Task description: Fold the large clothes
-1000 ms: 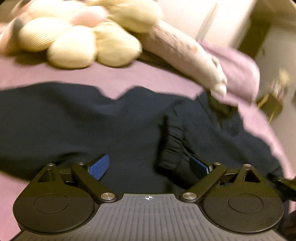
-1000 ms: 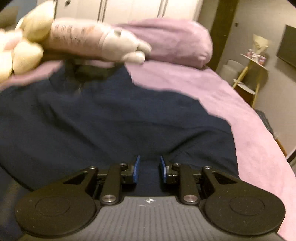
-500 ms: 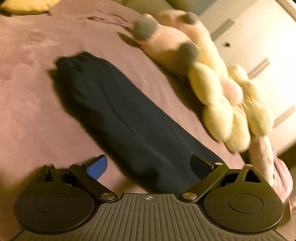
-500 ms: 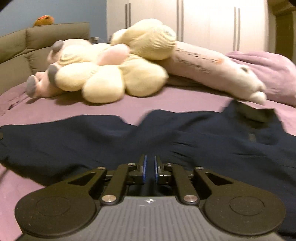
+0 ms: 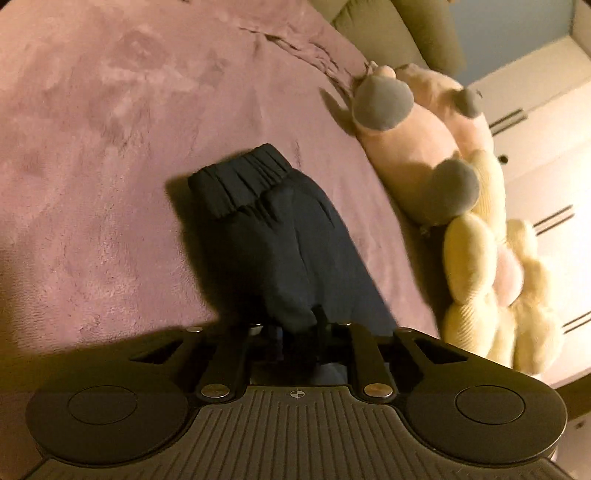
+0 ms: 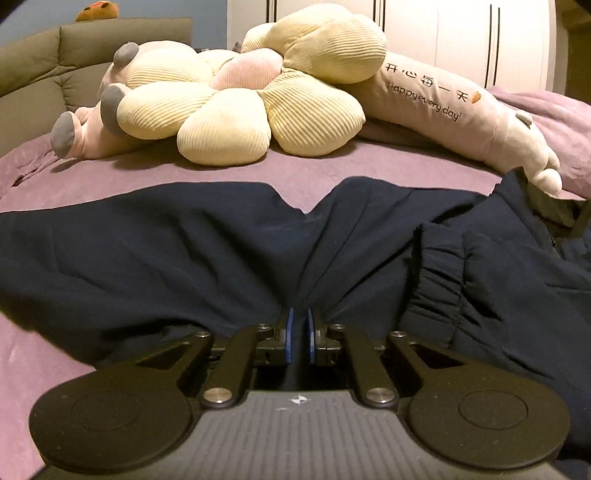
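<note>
A dark navy garment (image 6: 184, 251) lies spread on the purple bed cover (image 6: 314, 173). In the left wrist view one sleeve (image 5: 280, 240) runs away from me across the cover and ends in a gathered elastic cuff (image 5: 240, 181). My left gripper (image 5: 299, 325) has its jaws closed on a raised fold of that sleeve. In the right wrist view my right gripper (image 6: 299, 317) is shut on the garment's near edge, and creases fan out from its blue pads (image 6: 289, 332). A second gathered cuff (image 6: 439, 284) lies folded onto the body at the right.
A yellow flower cushion (image 6: 240, 107), a pink plush animal (image 5: 417, 147) and a long pale pillow with lettering (image 6: 443, 99) lie along the head of the bed. Behind them are an olive headboard (image 6: 74, 62) and white wardrobe doors (image 6: 461, 33).
The left gripper swung from the garment's body out to the sleeve, then went from wide open to shut on it. The right gripper swung left and its pads drew closer on the fabric.
</note>
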Motion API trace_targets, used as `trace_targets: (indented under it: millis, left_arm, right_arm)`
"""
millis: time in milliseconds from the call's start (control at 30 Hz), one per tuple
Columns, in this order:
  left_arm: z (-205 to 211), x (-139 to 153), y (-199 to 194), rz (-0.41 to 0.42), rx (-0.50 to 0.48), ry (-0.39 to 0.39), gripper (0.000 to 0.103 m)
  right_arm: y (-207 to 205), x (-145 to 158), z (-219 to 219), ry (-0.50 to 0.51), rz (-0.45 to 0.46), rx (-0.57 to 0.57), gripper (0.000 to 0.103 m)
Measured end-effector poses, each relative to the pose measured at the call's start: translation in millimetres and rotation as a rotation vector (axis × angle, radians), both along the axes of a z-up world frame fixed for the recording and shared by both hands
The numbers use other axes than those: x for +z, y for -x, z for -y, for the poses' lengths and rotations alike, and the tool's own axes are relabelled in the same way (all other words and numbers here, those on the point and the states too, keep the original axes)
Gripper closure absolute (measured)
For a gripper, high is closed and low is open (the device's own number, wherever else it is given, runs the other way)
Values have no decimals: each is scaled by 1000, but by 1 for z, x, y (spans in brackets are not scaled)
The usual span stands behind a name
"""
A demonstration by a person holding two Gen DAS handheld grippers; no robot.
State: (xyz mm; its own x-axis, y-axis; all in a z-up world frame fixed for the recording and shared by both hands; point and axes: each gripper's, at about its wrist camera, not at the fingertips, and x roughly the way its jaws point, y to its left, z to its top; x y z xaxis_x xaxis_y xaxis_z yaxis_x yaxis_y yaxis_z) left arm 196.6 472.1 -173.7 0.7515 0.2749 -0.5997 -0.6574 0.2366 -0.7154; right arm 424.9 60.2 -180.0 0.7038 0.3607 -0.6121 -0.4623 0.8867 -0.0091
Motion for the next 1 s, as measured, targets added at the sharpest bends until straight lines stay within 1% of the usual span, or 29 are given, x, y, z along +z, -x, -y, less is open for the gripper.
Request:
trace_targets:
  millis: [33, 100, 133, 167, 233, 300, 367, 433, 500, 567, 633, 667, 733, 800, 833, 900, 933, 1000]
  left_arm:
    - [0, 2, 0, 9, -9, -8, 90]
    - [5, 15, 0, 34, -37, -56, 91]
    - [8, 21, 0, 47, -53, -74, 91]
    - [13, 31, -3, 69, -74, -94, 92]
    - [25, 51, -10, 134, -130, -128, 92]
    - [48, 75, -24, 205, -215, -170, 92]
    - [81, 96, -42, 288, -326, -189, 92]
    - [120, 108, -64, 343, -442, -172, 92]
    - [162, 111, -89, 365, -548, -154, 93]
    - [208, 108, -115, 341, -646, -153, 92]
    - [252, 97, -138, 306, -730, -139, 92]
    - [271, 91, -147, 274, -757, -154, 92]
    - [306, 77, -161, 174, -806, -237, 91]
    - [336, 55, -170, 78, -828, -317, 90]
    - [345, 43, -174, 36, -830, -330, 90]
    - [353, 27, -183, -20, -823, -350, 89]
    - [357, 21, -183, -43, -822, -362, 89]
    - [358, 17, -185, -73, -825, -392, 90]
  right_arm:
    - [1, 4, 2, -15, 3, -3, 95]
    - [4, 10, 10, -68, 2, -39, 95]
    - [2, 11, 15, -99, -15, -62, 95]
    - [-1, 7, 19, -128, -54, -75, 95]
    - [-4, -5, 20, -121, -85, -63, 95]
    - [-5, -5, 18, -108, -84, -56, 95]
    - [-6, -6, 20, -122, -91, -55, 95]
    - [-8, -6, 26, -160, -109, -57, 95]
    - [-12, -7, 35, -218, -138, -61, 95]
    - [-16, -7, 46, -289, -177, -64, 95]
    - [-21, -6, 58, -355, -231, -64, 97]
    - [-21, -3, 69, -393, -266, -71, 97]
    - [-18, 2, 92, -445, -302, -111, 97]
    - [-7, 6, 130, -530, -321, -154, 97]
    - [-2, 9, 147, -555, -322, -180, 97]
    - [11, 13, 185, -625, -322, -230, 93]
    - [15, 14, 198, -645, -323, -249, 92]
    - [16, 18, 223, -718, -355, -261, 88]
